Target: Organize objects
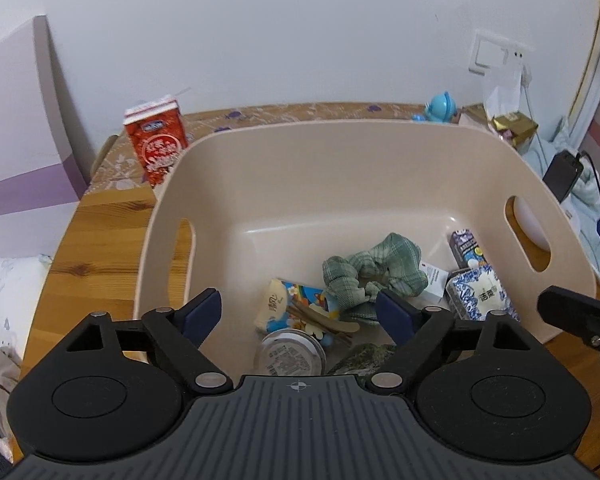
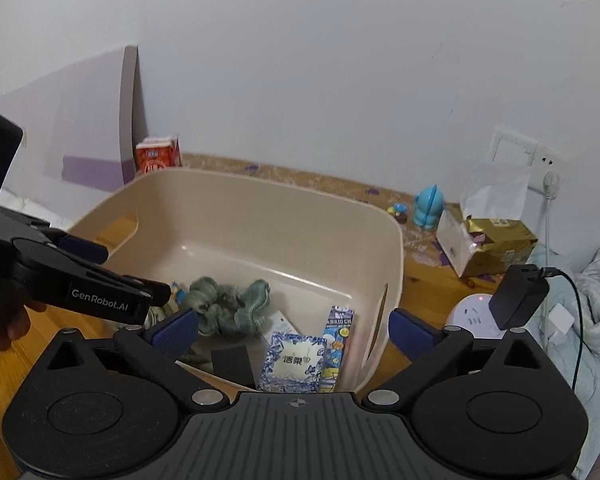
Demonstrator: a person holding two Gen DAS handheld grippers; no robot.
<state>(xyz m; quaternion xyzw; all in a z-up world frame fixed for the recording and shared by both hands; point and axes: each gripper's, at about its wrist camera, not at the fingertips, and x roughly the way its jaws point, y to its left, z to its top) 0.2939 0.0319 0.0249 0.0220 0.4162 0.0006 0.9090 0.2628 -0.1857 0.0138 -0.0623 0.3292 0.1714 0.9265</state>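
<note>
Between spread jaws, green scrunchie [image 1: 374, 276]

Plain white wall [image 2: 300, 80], wooden table [image 1: 100, 248] pushed against it with a patterned cloth [image 1: 260, 114] along the back edge, purple-and-white board [image 1: 20, 120] leaning at the left, white wall switch [image 1: 486, 54] and socket [image 2: 548, 160] at the right, soft even indoor light
</note>
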